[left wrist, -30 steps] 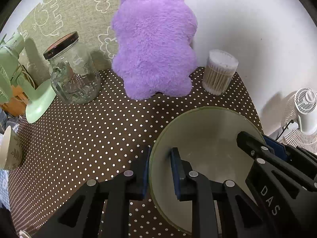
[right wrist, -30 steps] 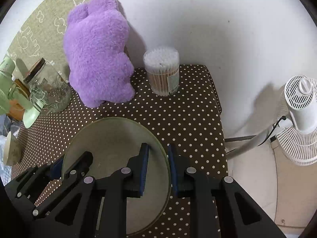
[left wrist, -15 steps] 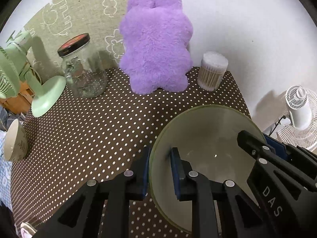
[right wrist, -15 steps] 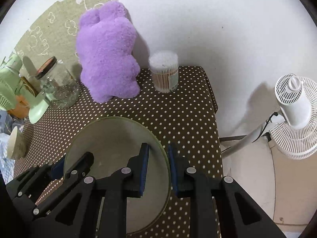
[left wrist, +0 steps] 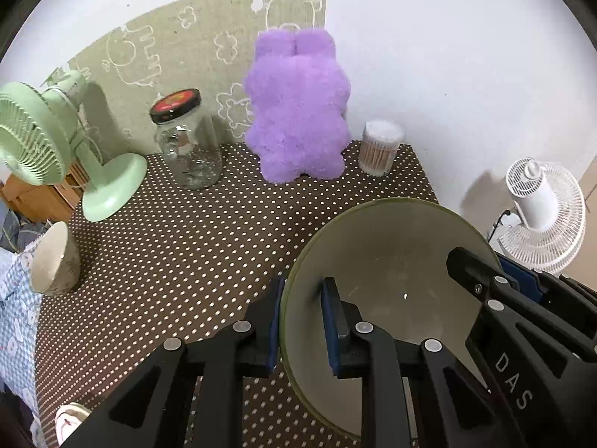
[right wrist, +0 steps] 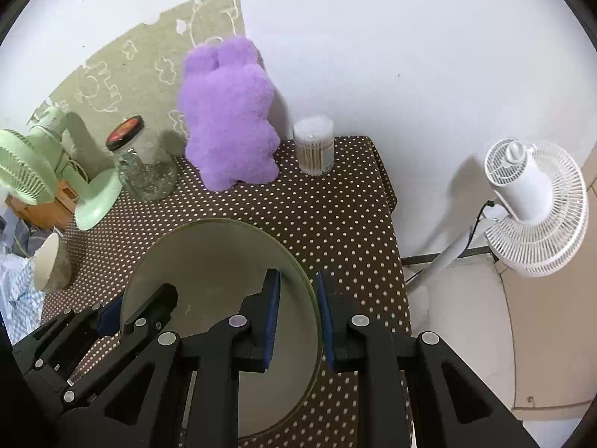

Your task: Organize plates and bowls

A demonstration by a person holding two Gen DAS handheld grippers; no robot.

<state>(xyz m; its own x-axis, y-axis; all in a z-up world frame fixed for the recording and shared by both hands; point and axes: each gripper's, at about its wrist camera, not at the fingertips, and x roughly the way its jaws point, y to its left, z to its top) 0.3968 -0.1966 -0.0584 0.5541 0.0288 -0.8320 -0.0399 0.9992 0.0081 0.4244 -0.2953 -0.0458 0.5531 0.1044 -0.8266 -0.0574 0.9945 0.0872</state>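
Both grippers held the plate [left wrist: 391, 261] above the table's [left wrist: 186, 242] right half. The left gripper [left wrist: 300, 321] was clamped on its left rim, the right gripper [right wrist: 296, 310] on its right rim, one finger inside and one outside each. The bowl [left wrist: 52, 261] lay tipped on its side at the left edge, mouth facing left. Along the back edge stood the green fan [left wrist: 56, 142] at the left corner, then the jar [left wrist: 186, 142], plush [left wrist: 298, 112] and swab tub [left wrist: 380, 149] at the right corner. The white fan [right wrist: 533, 205] stood on the floor, off the right edge. Nothing lay between plate and bowl.
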